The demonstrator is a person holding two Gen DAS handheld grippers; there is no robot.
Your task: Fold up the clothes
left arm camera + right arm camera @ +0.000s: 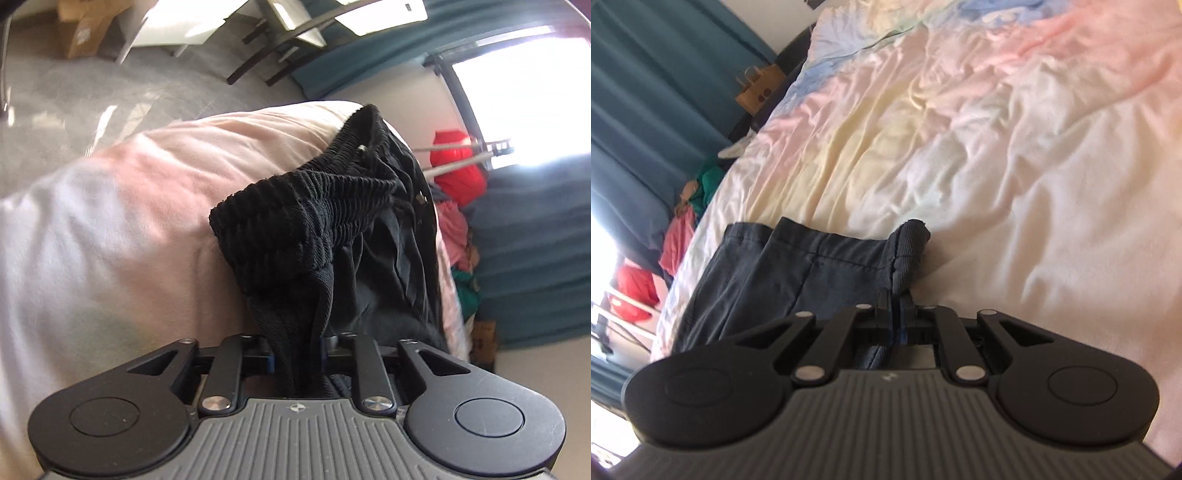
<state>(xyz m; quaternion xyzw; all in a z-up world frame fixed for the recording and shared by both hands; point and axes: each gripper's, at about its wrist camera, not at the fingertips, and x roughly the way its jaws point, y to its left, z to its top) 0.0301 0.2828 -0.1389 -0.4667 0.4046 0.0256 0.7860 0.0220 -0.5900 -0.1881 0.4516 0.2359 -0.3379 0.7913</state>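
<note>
Dark shorts (332, 229) with a ribbed elastic waistband and a drawstring are held over a pastel bed cover (140, 206). My left gripper (295, 354) is shut on bunched waistband fabric, which rises in front of the camera. In the right wrist view the same dark shorts (798, 273) lie partly flat on the bed cover (997, 147). My right gripper (895, 314) is shut on the shorts' ribbed edge, which stands up just past the fingers.
A pile of red, pink and green clothes (460, 173) sits beside the bed by teal curtains (535, 258) and a bright window. A brown paper bag (759, 88) stands near the bed's far corner. Dark chairs (280, 48) and a cardboard box (86, 26) are on the grey floor.
</note>
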